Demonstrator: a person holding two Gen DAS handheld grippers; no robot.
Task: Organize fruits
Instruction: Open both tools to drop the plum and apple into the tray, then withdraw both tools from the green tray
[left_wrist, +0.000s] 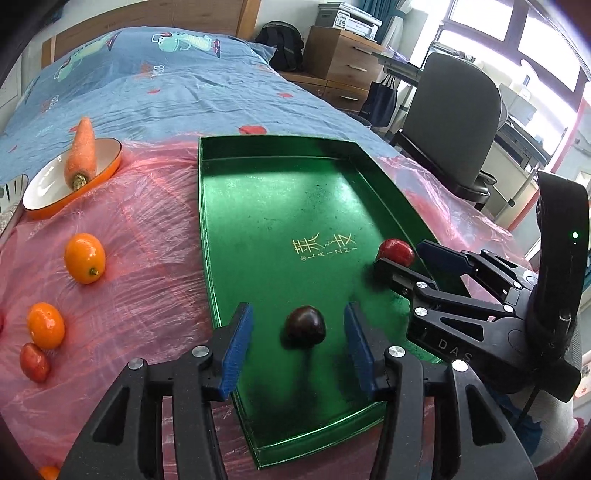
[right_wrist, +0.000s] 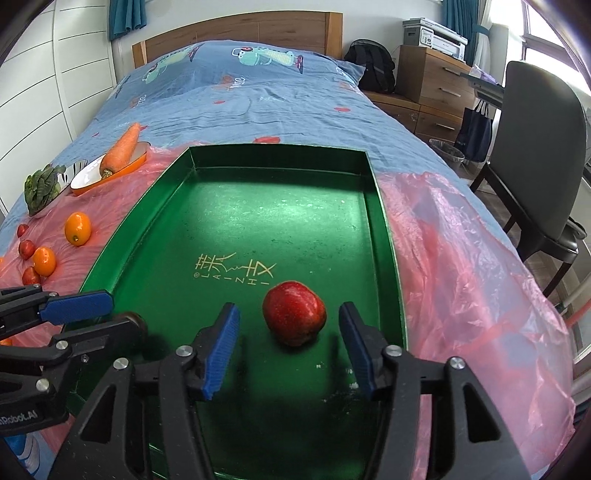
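One green tray (right_wrist: 384, 206) holds two fruits, a red one (right_wrist: 294, 317) and a dark one (left_wrist: 305, 326); left lie two oranges (right_wrist: 77, 228), three small red fruits (right_wrist: 27, 249), one carrot (right_wrist: 120, 151), one bowl (right_wrist: 86, 177).

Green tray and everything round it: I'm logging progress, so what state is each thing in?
green tray: holds two fruits
red fruit: in the tray, between open fingers, untouched
dark fruit: in the tray, between open fingers, untouched
left gripper: open
right gripper: open
orange fruits: on the pink plastic, outside the tray
carrot: leaning in the orange bowl
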